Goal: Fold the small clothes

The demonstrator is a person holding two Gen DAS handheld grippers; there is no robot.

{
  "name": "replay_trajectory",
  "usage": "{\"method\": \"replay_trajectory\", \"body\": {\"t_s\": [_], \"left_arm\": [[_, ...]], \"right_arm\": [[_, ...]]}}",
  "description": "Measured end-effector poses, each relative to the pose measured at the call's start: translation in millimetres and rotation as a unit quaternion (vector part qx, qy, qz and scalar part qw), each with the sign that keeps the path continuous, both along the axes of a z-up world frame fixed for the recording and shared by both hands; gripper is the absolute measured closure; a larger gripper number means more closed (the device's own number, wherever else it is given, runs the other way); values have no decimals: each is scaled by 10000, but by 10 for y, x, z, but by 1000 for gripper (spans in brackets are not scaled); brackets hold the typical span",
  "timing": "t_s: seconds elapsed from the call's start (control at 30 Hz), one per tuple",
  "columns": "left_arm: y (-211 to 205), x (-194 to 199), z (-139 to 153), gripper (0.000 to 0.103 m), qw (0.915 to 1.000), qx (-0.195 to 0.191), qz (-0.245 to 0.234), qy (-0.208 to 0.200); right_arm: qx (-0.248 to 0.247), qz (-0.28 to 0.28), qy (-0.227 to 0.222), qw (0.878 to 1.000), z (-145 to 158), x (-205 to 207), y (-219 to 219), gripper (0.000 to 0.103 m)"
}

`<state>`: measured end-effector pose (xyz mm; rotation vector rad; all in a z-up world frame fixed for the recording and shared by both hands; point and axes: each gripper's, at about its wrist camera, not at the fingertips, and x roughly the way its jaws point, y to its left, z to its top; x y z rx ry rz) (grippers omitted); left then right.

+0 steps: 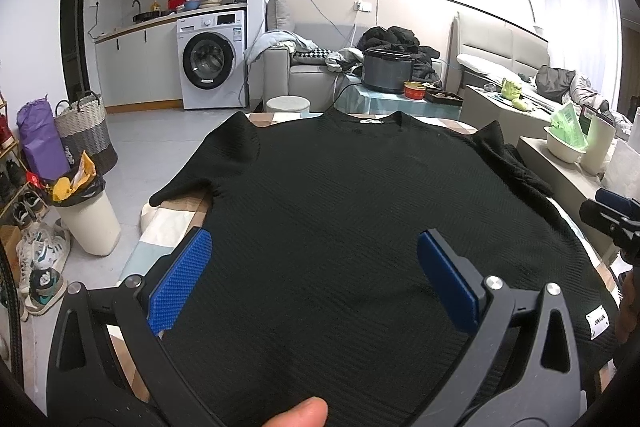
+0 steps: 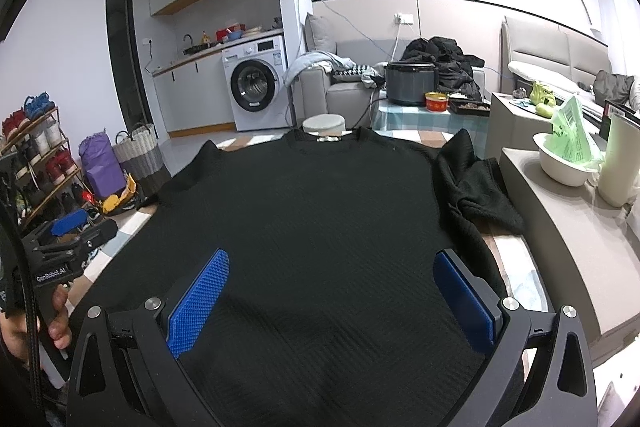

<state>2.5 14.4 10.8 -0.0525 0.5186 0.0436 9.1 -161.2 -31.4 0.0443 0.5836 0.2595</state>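
Barely getting started: black sweater (image 1: 340,211) lying flat on the table (image 1: 168,223), collar far side, right sleeve (image 2: 472,183) bunched up. Hovering over the hem with left gripper (image 1: 314,279) and right gripper (image 2: 332,299) spread wide, gripping nothing. All folds remaining.

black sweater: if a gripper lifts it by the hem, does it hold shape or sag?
Likely sags: the black sweater is soft knit, and its sleeve already lies crumpled. Probably grips well, since the ribbed weave looks coarse, not slick. It may drag across the checked cloth rather than slide.
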Motion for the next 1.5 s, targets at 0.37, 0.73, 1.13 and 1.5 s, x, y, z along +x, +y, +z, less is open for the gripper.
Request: {"method": "replay_trajectory", "body": {"t_s": [0.37,0.73,1.13,1.5], "left_arm": [[105,175,-91,1,9994,-277,-107,152],[404,475,-171,1,9987,-417,113,258],[836,1094,-220,1,9963,-440,605,431],[1109,1651,-399,1,9930,-544,784,702]], "right_arm": [[8,74,78,9999,-49,107,-31,0],[-87,-8,309,9995,-90,360,-141,0],[575,-1341,1206,9819,-265,1065,-1036,22],[1784,-2838,1811,9246,-545,1621,-1580,28]]}}
